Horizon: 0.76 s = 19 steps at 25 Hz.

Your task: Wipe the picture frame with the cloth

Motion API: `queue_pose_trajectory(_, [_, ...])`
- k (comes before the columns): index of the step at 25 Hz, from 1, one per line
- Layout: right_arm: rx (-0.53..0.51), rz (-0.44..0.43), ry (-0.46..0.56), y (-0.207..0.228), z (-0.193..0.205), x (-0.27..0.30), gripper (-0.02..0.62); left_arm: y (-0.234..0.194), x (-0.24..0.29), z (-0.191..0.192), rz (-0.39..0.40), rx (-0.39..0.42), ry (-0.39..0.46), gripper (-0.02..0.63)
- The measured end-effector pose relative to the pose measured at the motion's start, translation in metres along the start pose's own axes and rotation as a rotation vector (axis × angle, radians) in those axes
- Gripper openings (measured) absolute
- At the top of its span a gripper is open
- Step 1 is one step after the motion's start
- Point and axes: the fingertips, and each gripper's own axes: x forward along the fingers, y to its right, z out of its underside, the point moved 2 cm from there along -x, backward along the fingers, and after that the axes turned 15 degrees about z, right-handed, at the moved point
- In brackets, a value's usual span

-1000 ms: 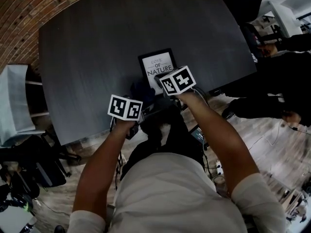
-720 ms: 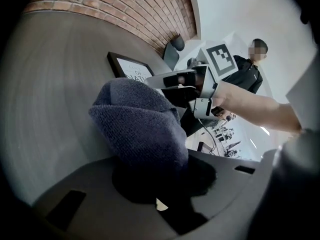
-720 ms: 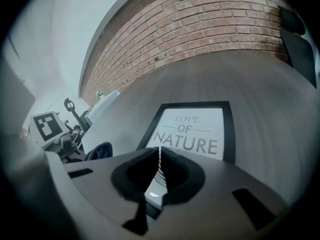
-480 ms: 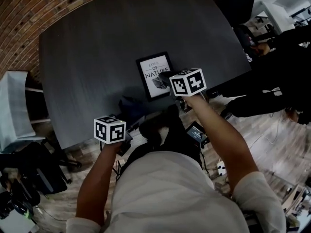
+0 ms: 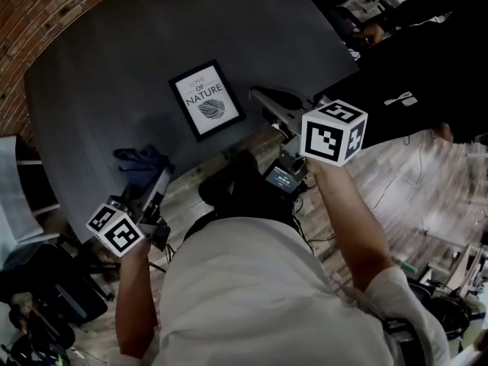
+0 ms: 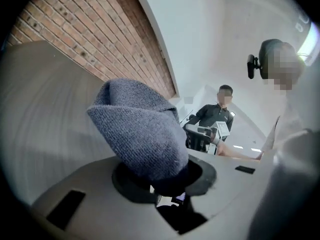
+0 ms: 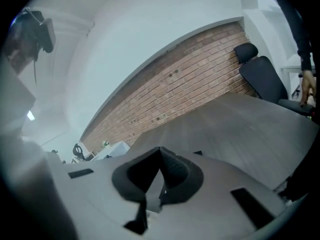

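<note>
The black picture frame (image 5: 206, 99), with a white print reading "of nature", lies flat on the dark table (image 5: 114, 59). In the left gripper view a grey-blue knitted cloth (image 6: 137, 129) bulges up out of my left gripper (image 6: 165, 179), which is shut on it. From the head view the cloth (image 5: 141, 162) shows dark at the tips of the left gripper (image 5: 162, 175), over the table's near edge. My right gripper (image 5: 261, 94) hovers to the right of the frame, apart from it. Its jaws (image 7: 160, 174) are shut with nothing between them.
A person in black (image 5: 412, 59) stands at the table's right side. Another person (image 6: 215, 116) is in the background of the left gripper view. A brick wall (image 5: 46, 14) runs behind the table, and an office chair (image 7: 262, 76) stands at its far end.
Both grippers have risen and drawn back from the table toward me. The right gripper has left the frame's lower edge. The frame has stayed flat on the table.
</note>
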Motion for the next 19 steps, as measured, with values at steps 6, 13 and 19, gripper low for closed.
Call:
queue_pose_trajectory(6, [-0.014, 0.021, 0.048, 0.012, -0.004, -0.046, 0.013, 0.031, 0.004, -0.016, 0.013, 0.052, 0.056, 0.097])
queue_pose_trajectory(13, [0.005, 0.033, 0.076, 0.042, -0.011, -0.091, 0.012, 0.062, 0.044, -0.014, 0.036, 0.058, 0.074, 0.097])
queue_pose_trajectory(19, [-0.018, 0.045, 0.109, 0.083, -0.011, -0.15, 0.012, 0.09, 0.095, 0.02, 0.042, 0.038, 0.057, 0.097])
